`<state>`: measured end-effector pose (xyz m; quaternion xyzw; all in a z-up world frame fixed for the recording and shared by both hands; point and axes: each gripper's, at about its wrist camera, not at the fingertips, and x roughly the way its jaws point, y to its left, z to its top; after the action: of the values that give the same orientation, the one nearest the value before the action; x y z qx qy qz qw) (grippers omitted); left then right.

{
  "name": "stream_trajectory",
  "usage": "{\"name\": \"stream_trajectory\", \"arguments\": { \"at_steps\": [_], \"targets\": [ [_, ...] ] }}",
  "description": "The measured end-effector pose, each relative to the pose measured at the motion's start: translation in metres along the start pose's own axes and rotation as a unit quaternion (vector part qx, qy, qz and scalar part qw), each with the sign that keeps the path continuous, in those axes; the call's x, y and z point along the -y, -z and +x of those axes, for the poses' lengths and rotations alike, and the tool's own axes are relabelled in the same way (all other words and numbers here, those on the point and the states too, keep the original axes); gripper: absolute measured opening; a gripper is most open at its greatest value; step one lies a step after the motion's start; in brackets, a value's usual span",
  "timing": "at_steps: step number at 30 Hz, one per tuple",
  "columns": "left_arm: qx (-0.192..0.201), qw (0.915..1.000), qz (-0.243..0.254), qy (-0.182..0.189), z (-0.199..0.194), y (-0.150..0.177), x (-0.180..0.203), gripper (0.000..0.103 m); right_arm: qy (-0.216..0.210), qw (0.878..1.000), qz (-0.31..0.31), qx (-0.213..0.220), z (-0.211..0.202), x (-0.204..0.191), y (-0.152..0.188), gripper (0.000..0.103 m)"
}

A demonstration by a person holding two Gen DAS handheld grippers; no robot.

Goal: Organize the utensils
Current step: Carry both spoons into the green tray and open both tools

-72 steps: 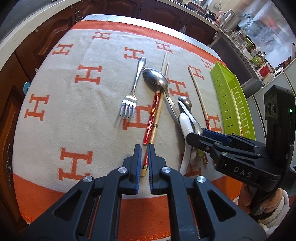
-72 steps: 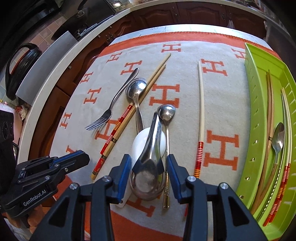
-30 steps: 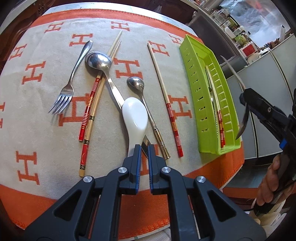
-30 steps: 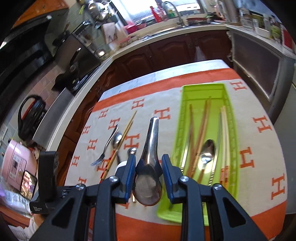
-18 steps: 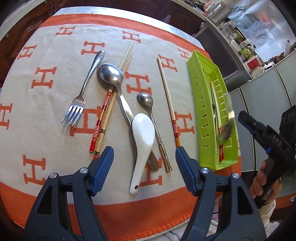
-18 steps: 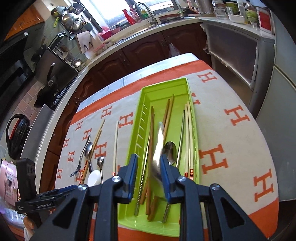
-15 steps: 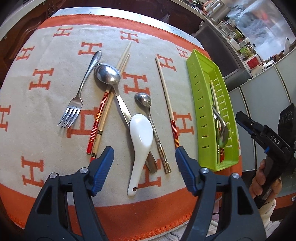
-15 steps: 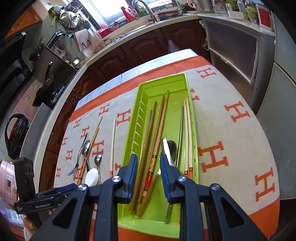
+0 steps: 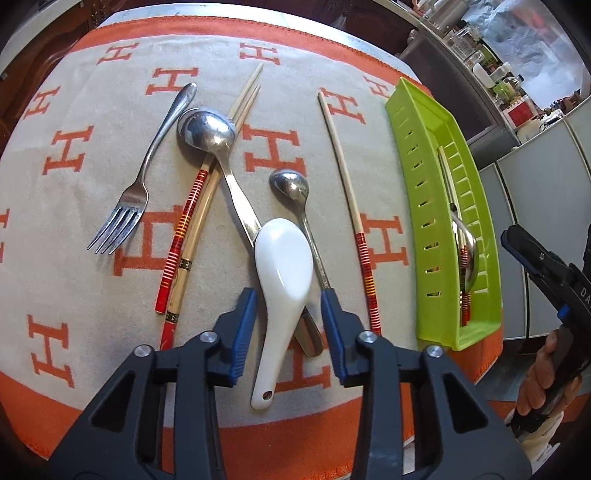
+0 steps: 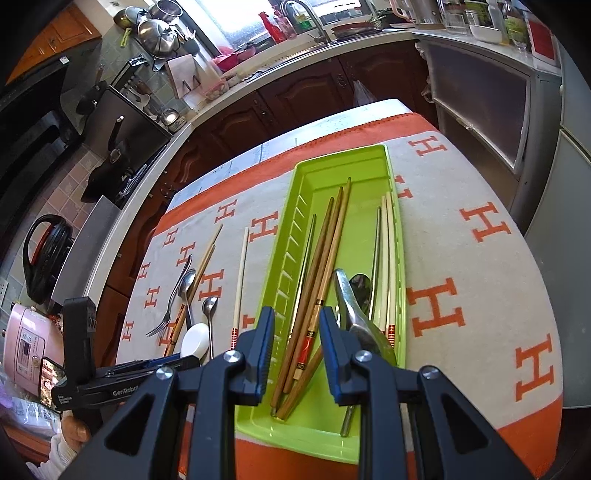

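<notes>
Dark wooden cabinets (image 10: 295, 99) stand under a pale countertop (image 10: 258, 79); far away, a bright window (image 10: 240, 14) is above the sink faucet (image 10: 306, 14).

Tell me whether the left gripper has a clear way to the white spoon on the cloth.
Probably yes. The left gripper straddles the white spoon, one finger on each side and nothing above it. The spoon does lie on the large metal spoon's handle, which may shift when it is lifted.

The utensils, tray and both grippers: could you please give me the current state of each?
Left gripper: jaws just closing, straddling the white spoon, not pressing it.
Right gripper: open, empty, above the tray.
Green tray: holds chopsticks and metal spoons.
Fork: lying flat on the cloth.
</notes>
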<state>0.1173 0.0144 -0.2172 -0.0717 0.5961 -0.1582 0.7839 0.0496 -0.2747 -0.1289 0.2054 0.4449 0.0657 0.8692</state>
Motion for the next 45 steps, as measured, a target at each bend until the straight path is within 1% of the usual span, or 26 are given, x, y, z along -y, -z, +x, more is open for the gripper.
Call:
{"name": "stream_trajectory", "arguments": {
  "at_steps": [1, 5, 9, 13, 16, 18, 19, 20, 28, 31, 35, 37, 40, 42, 45],
  "targets": [
    [0.000, 1.0000, 0.001, -0.004, 0.000, 0.000, 0.000, 0.021, -0.003, 1.000, -0.001, 0.000, 0.000, 0.000, 0.000, 0.025],
    [0.001, 0.9999, -0.008, -0.010, 0.001, -0.001, 0.002, 0.020, -0.011, 1.000, -0.004, -0.004, 0.002, 0.000, 0.001, 0.025],
    [0.012, 0.9994, -0.010, -0.030, -0.004, 0.000, 0.006, 0.019, -0.019, 1.000, -0.008, -0.008, 0.003, -0.002, 0.004, 0.025],
    [0.024, 0.9992, -0.016, -0.027, -0.015, 0.000, 0.009, 0.017, -0.024, 1.000, -0.010, -0.006, 0.000, -0.003, 0.005, 0.025],
    [0.042, 0.9988, -0.015, -0.022, -0.029, 0.001, 0.013, 0.015, -0.030, 0.999, -0.009, 0.000, -0.004, -0.003, 0.006, 0.025],
    [0.052, 0.9984, -0.013, -0.018, -0.038, 0.001, 0.016, 0.012, -0.032, 0.999, -0.011, 0.002, -0.006, -0.002, 0.006, 0.025],
    [0.056, 0.9983, -0.014, -0.012, -0.043, 0.000, 0.017, 0.008, -0.033, 0.999, -0.010, 0.003, -0.007, -0.001, 0.006, 0.025],
    [0.060, 0.9981, -0.016, -0.006, -0.047, 0.000, 0.019, 0.006, -0.033, 0.999, -0.010, 0.003, -0.008, -0.001, 0.006, 0.025],
    [0.092, 0.9957, -0.005, 0.006, -0.072, -0.006, 0.039, 0.005, -0.038, 0.999, -0.006, 0.011, -0.017, 0.004, 0.007, 0.025],
    [0.098, 0.9950, 0.010, 0.017, -0.080, -0.011, 0.058, 0.005, -0.038, 0.999, -0.001, 0.018, -0.023, 0.009, 0.005, 0.025],
    [0.116, 0.9912, 0.052, 0.040, -0.091, -0.021, 0.100, 0.005, -0.030, 0.999, 0.013, 0.024, -0.028, 0.017, 0.003, 0.025],
    [0.118, 0.9893, 0.071, 0.051, -0.090, -0.026, 0.121, 0.005, -0.022, 0.999, 0.024, 0.026, -0.030, 0.023, 0.002, 0.025],
    [0.116, 0.9870, 0.095, 0.059, -0.082, -0.032, 0.151, 0.005, -0.008, 0.999, 0.041, 0.029, -0.033, 0.032, -0.001, 0.025],
    [0.110, 0.9854, 0.115, 0.062, -0.069, -0.037, 0.173, 0.005, -0.002, 0.998, 0.054, 0.032, -0.035, 0.038, -0.003, 0.025],
    [0.101, 0.9835, 0.137, 0.062, -0.051, -0.041, 0.192, 0.005, 0.004, 0.997, 0.063, 0.036, -0.038, 0.046, -0.004, 0.025]
  ]
}}
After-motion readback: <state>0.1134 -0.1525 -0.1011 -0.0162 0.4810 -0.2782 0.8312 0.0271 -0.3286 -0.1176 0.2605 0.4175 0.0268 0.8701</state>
